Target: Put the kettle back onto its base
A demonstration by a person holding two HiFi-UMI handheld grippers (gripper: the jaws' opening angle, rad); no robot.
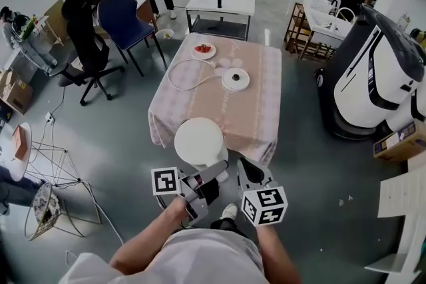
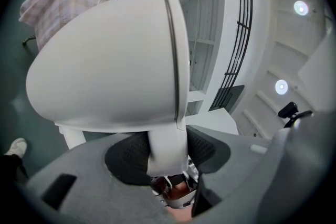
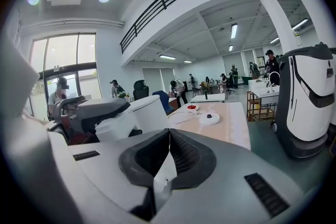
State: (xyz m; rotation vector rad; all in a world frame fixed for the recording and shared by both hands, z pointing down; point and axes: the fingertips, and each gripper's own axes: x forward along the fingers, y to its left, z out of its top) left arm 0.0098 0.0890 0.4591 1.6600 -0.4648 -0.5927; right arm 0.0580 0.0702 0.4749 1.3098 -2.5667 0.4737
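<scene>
1. Plainly, the smooth, matt white, rounded kettle [image 2: 105, 65] hangs in the air. The left tongs [image 2: 168, 150] are clenched on its flat, strap-like white handle [image 2: 167, 134] with dark, ribbed pads. A thin dark seam rings the body near one end.
2. Its flat, round white base [image 1: 235, 79], with a small dark hub at the centre, lies on the tabletop [image 1: 200, 110], well apart from the kettle. A thin white cord [image 1: 172, 78] runs from it in a loose loop.
3. That tabletop is draped in a pale pink checked cloth [image 1: 256, 123] that falls in soft folds at the corners. A small white plate [image 1: 204, 48] carrying red pieces sits near the far edge.
4. The right tongs [image 3: 169, 134] are clenched tip to tip on nothing. Their shell is smooth grey and their pads are dark and ribbed.
5. In the left gripper view the kettle fills most of the frame and covers all but one corner of the cloth. The handle hides the inner faces of the pads.
6. In the head view the kettle shows only as a plain white disc overlapping the cloth's near edge, so its spout and lid cannot be made out.
7. The red pieces on the plate are too small to name. The person's forearms are cut off at the bottom edge of the head view.
</scene>
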